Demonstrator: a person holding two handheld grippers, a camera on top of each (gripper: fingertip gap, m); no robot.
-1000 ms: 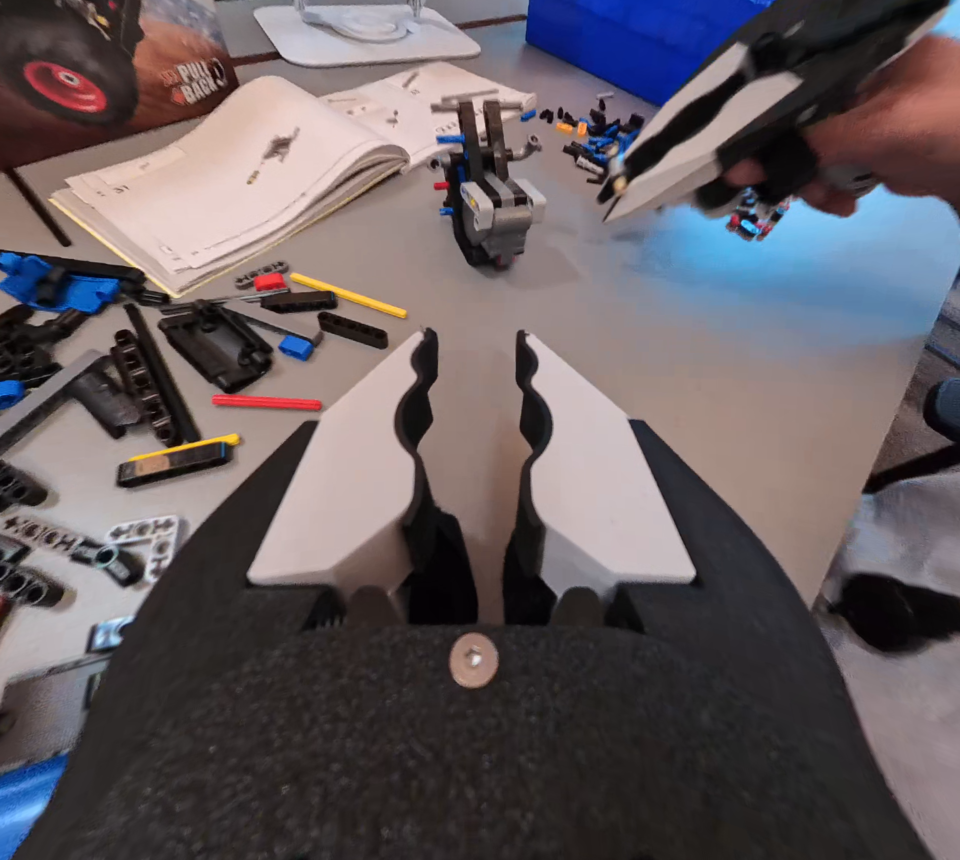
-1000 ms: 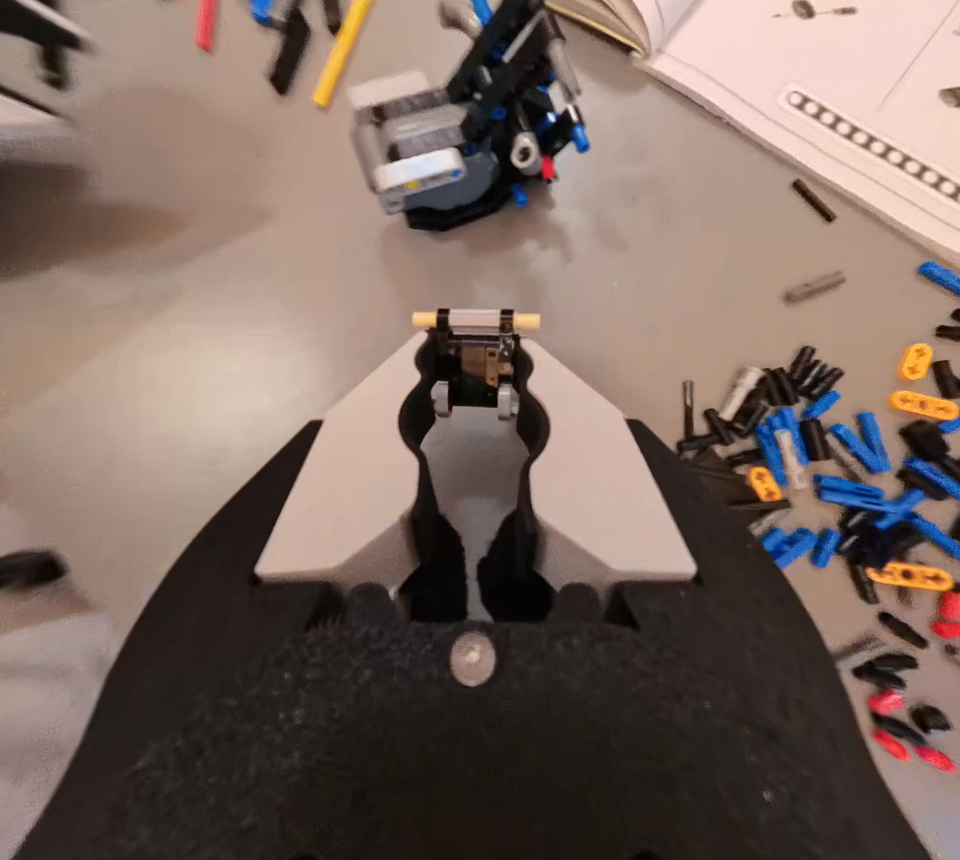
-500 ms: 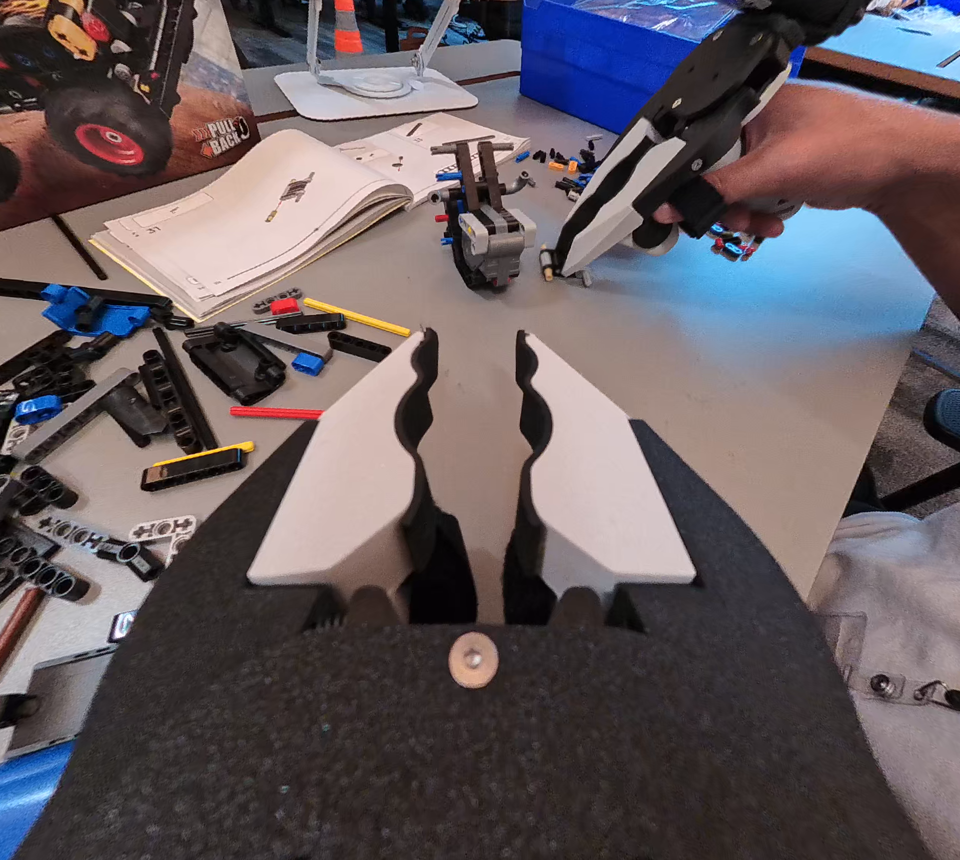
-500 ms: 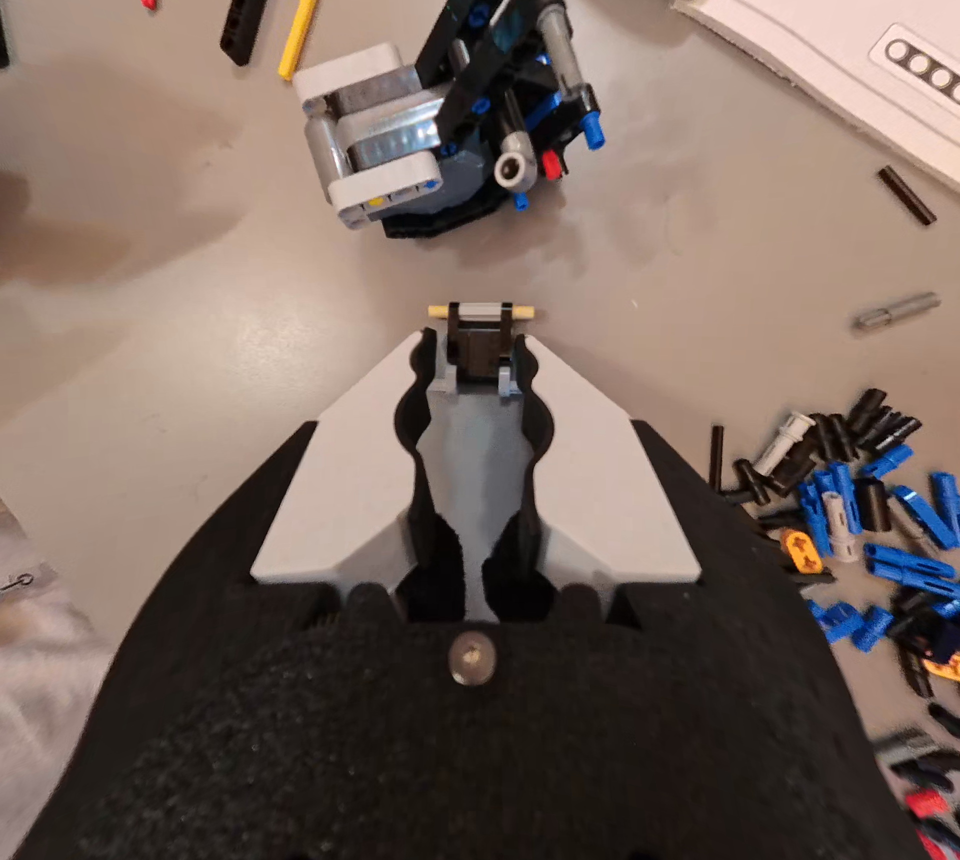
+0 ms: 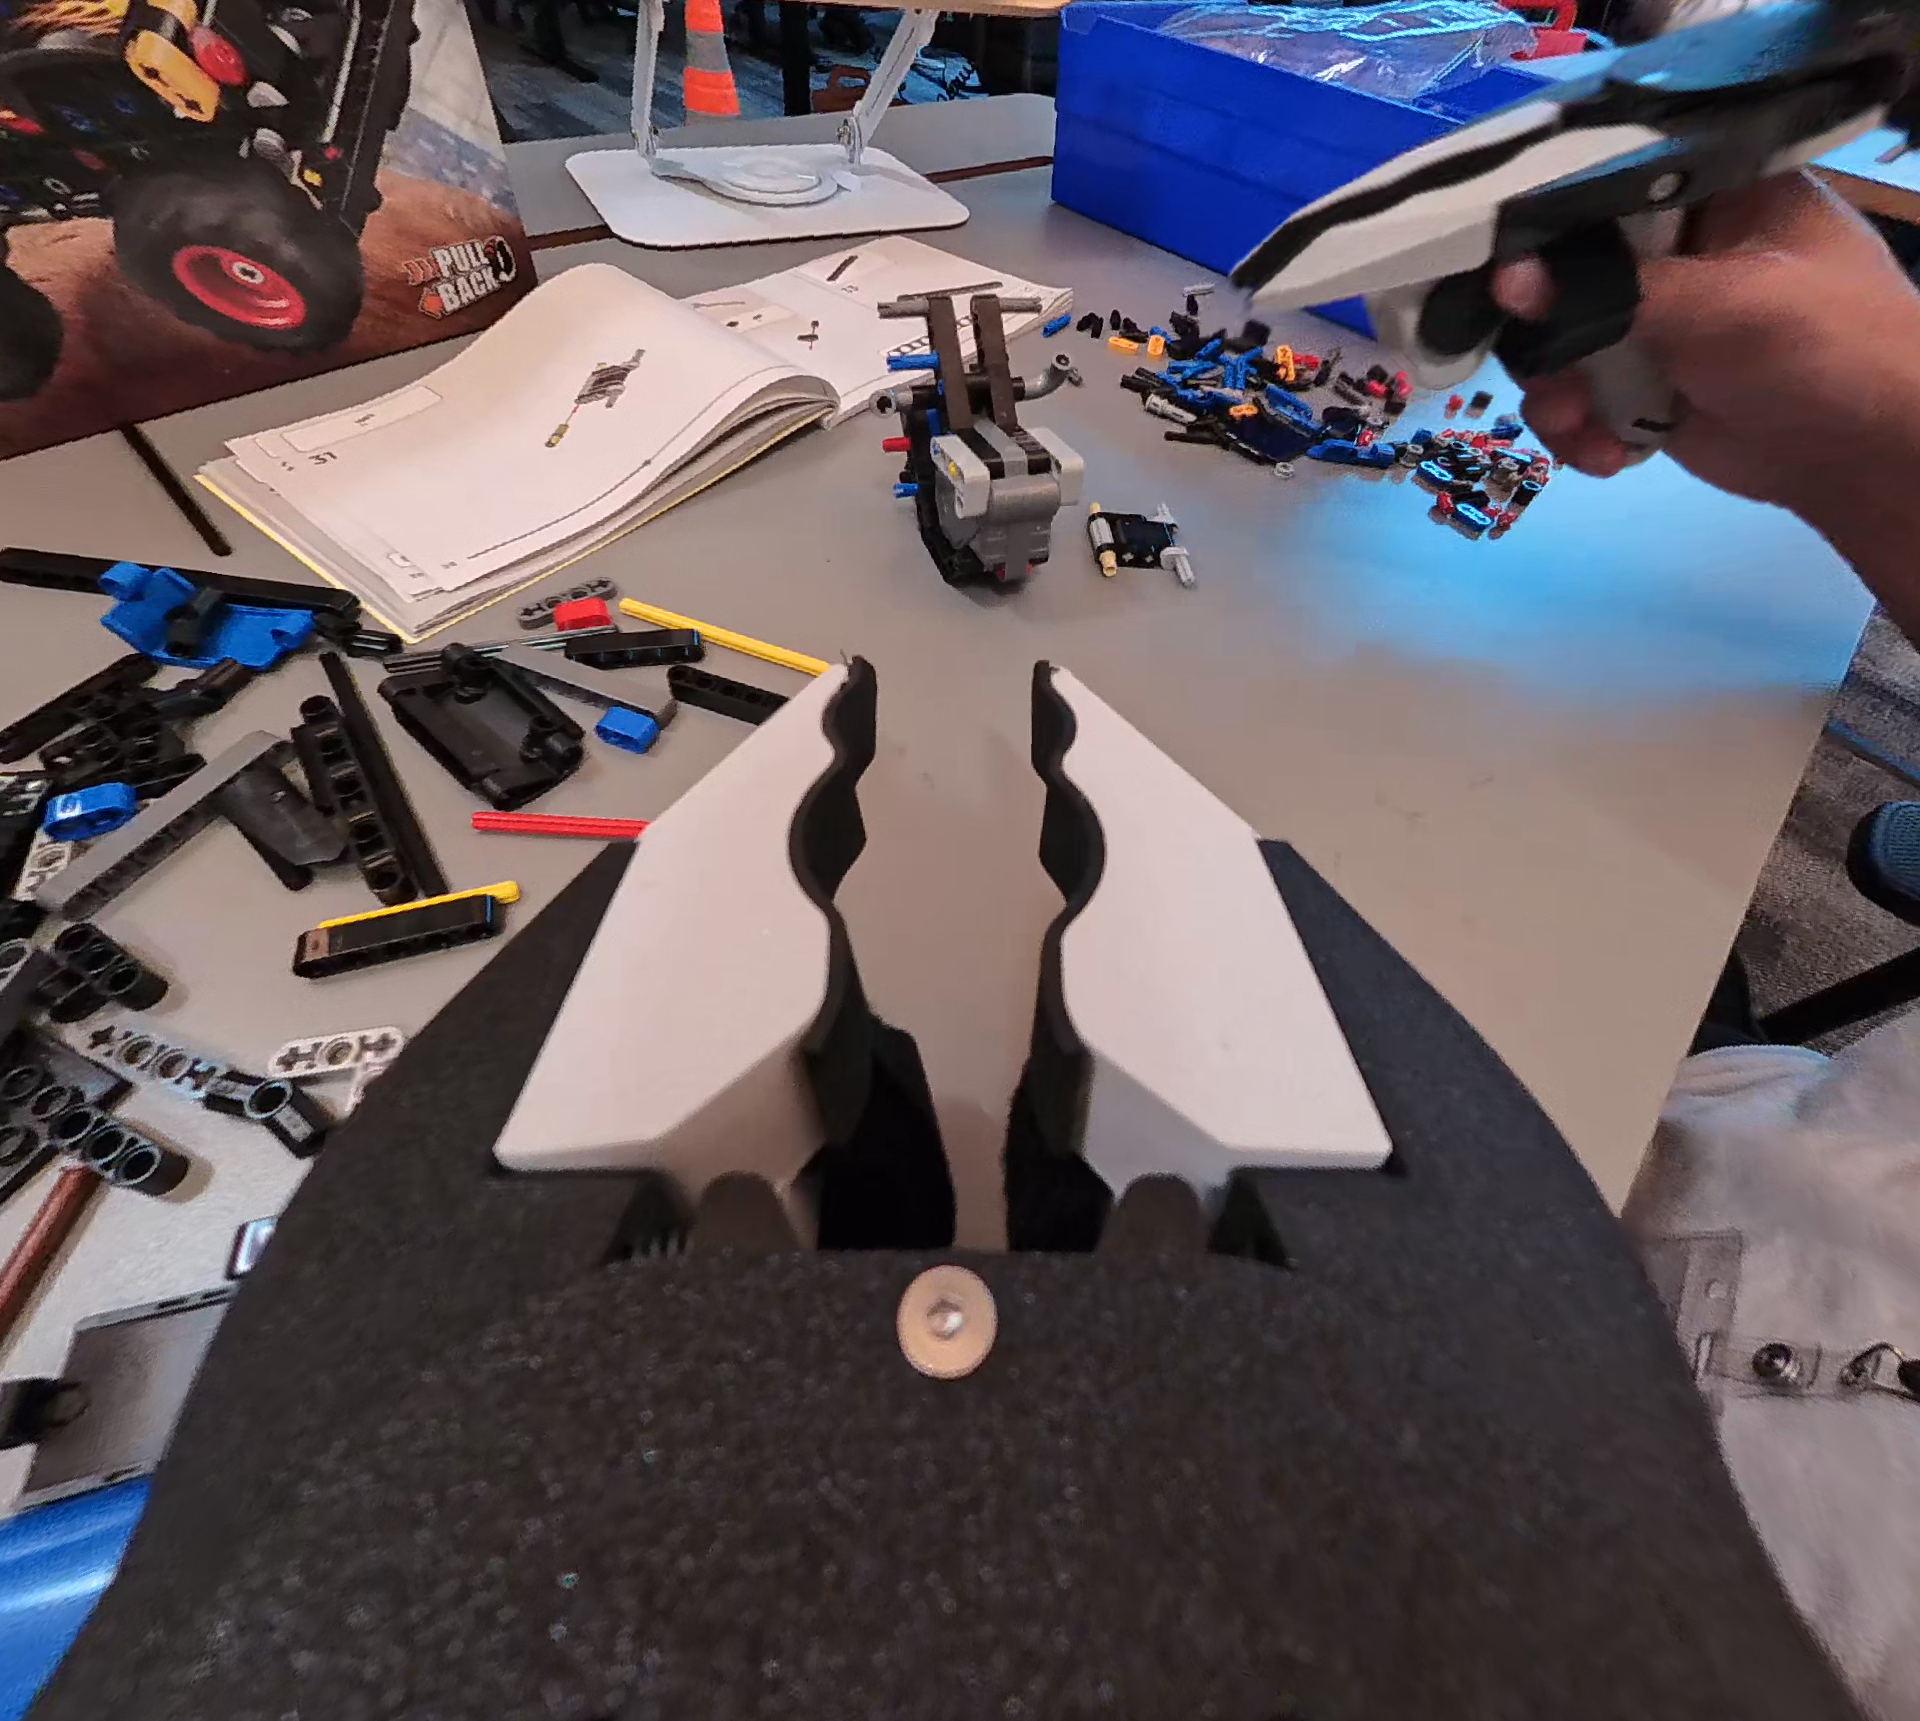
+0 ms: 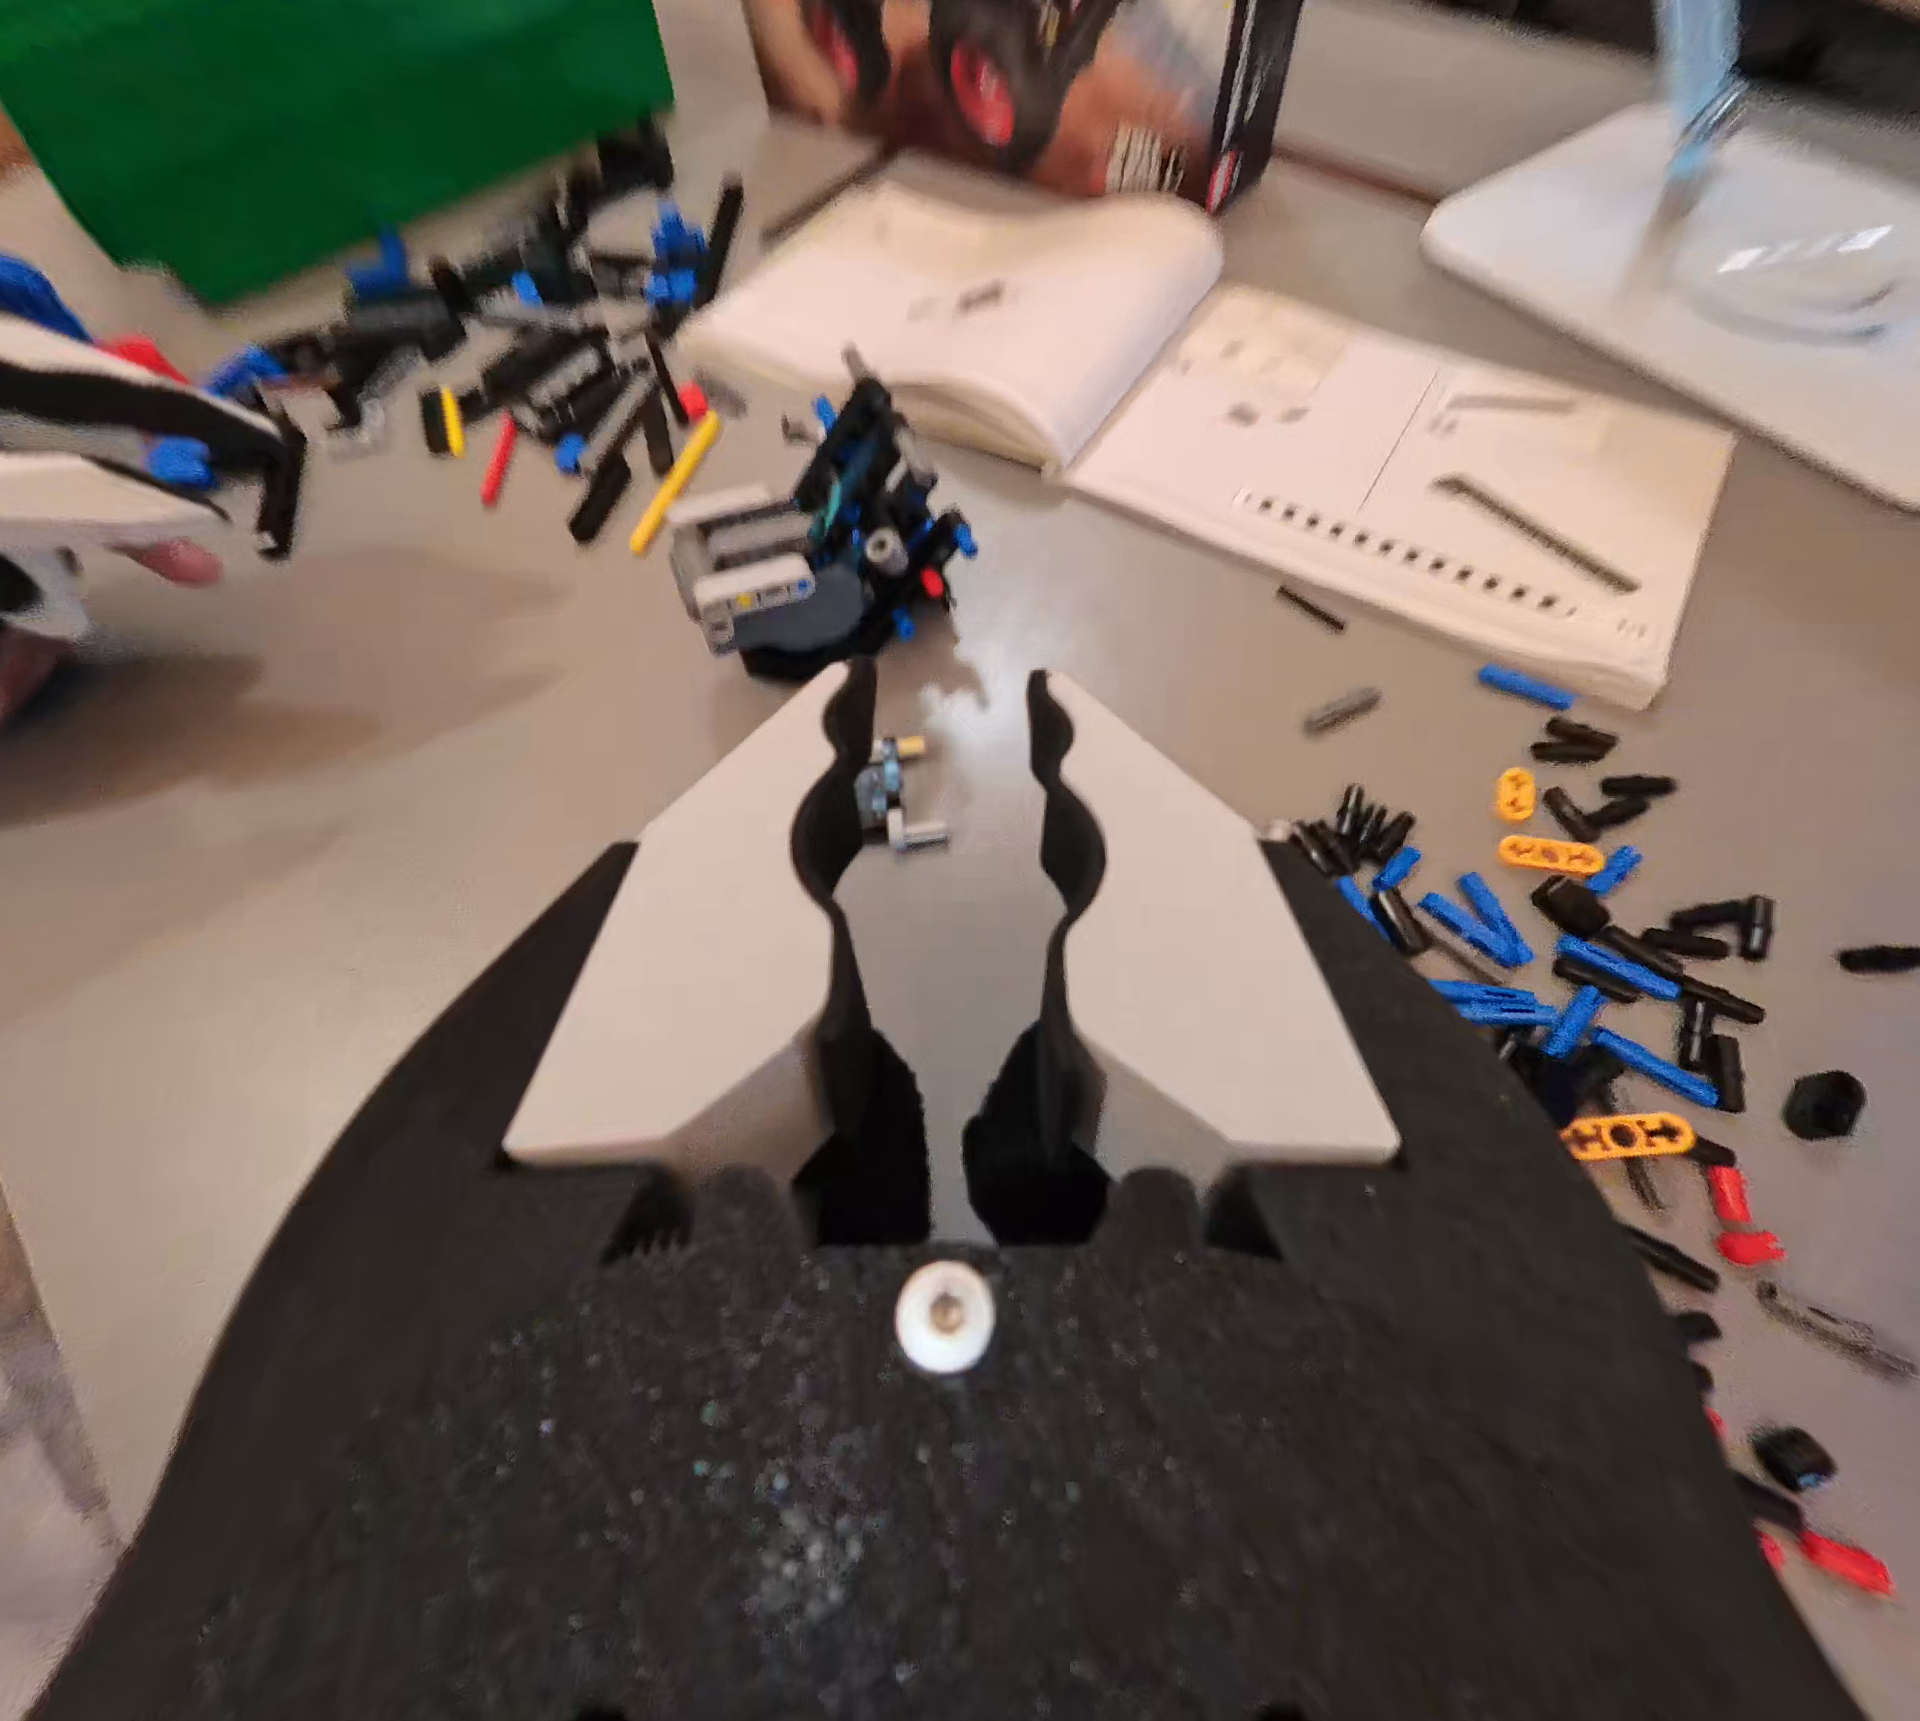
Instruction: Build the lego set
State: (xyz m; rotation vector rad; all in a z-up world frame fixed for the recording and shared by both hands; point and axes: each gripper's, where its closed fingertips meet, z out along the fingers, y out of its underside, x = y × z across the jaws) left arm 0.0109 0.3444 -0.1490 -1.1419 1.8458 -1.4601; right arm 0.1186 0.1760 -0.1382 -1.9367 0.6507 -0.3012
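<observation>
A partly built grey, black and blue lego model [image 5: 982,476] stands mid-table; it also shows in the right wrist view [image 6: 810,549]. A small black sub-assembly with a tan axle [image 5: 1135,541] lies on the table just right of it, and is seen between my right fingers, below them [image 6: 896,788]. My right gripper [image 6: 948,684] is open and empty, raised above the table; it shows at upper right in the left wrist view [image 5: 1247,289]. My left gripper [image 5: 951,684] is open and empty, nearer the table's front, well short of the model.
An open instruction booklet [image 5: 540,424] lies behind the model, with the set's box [image 5: 208,113] and a white stand [image 5: 769,185] beyond. A blue bin [image 5: 1247,123] stands back right. Small pins [image 5: 1299,404] lie right, beams [image 5: 312,767] left. A green bin [image 6: 312,30] stands beyond those beams.
My right gripper set the small sub-assembly down beside the model, opened, and lifted away up and to the right. My left gripper stayed open and barely moved.
</observation>
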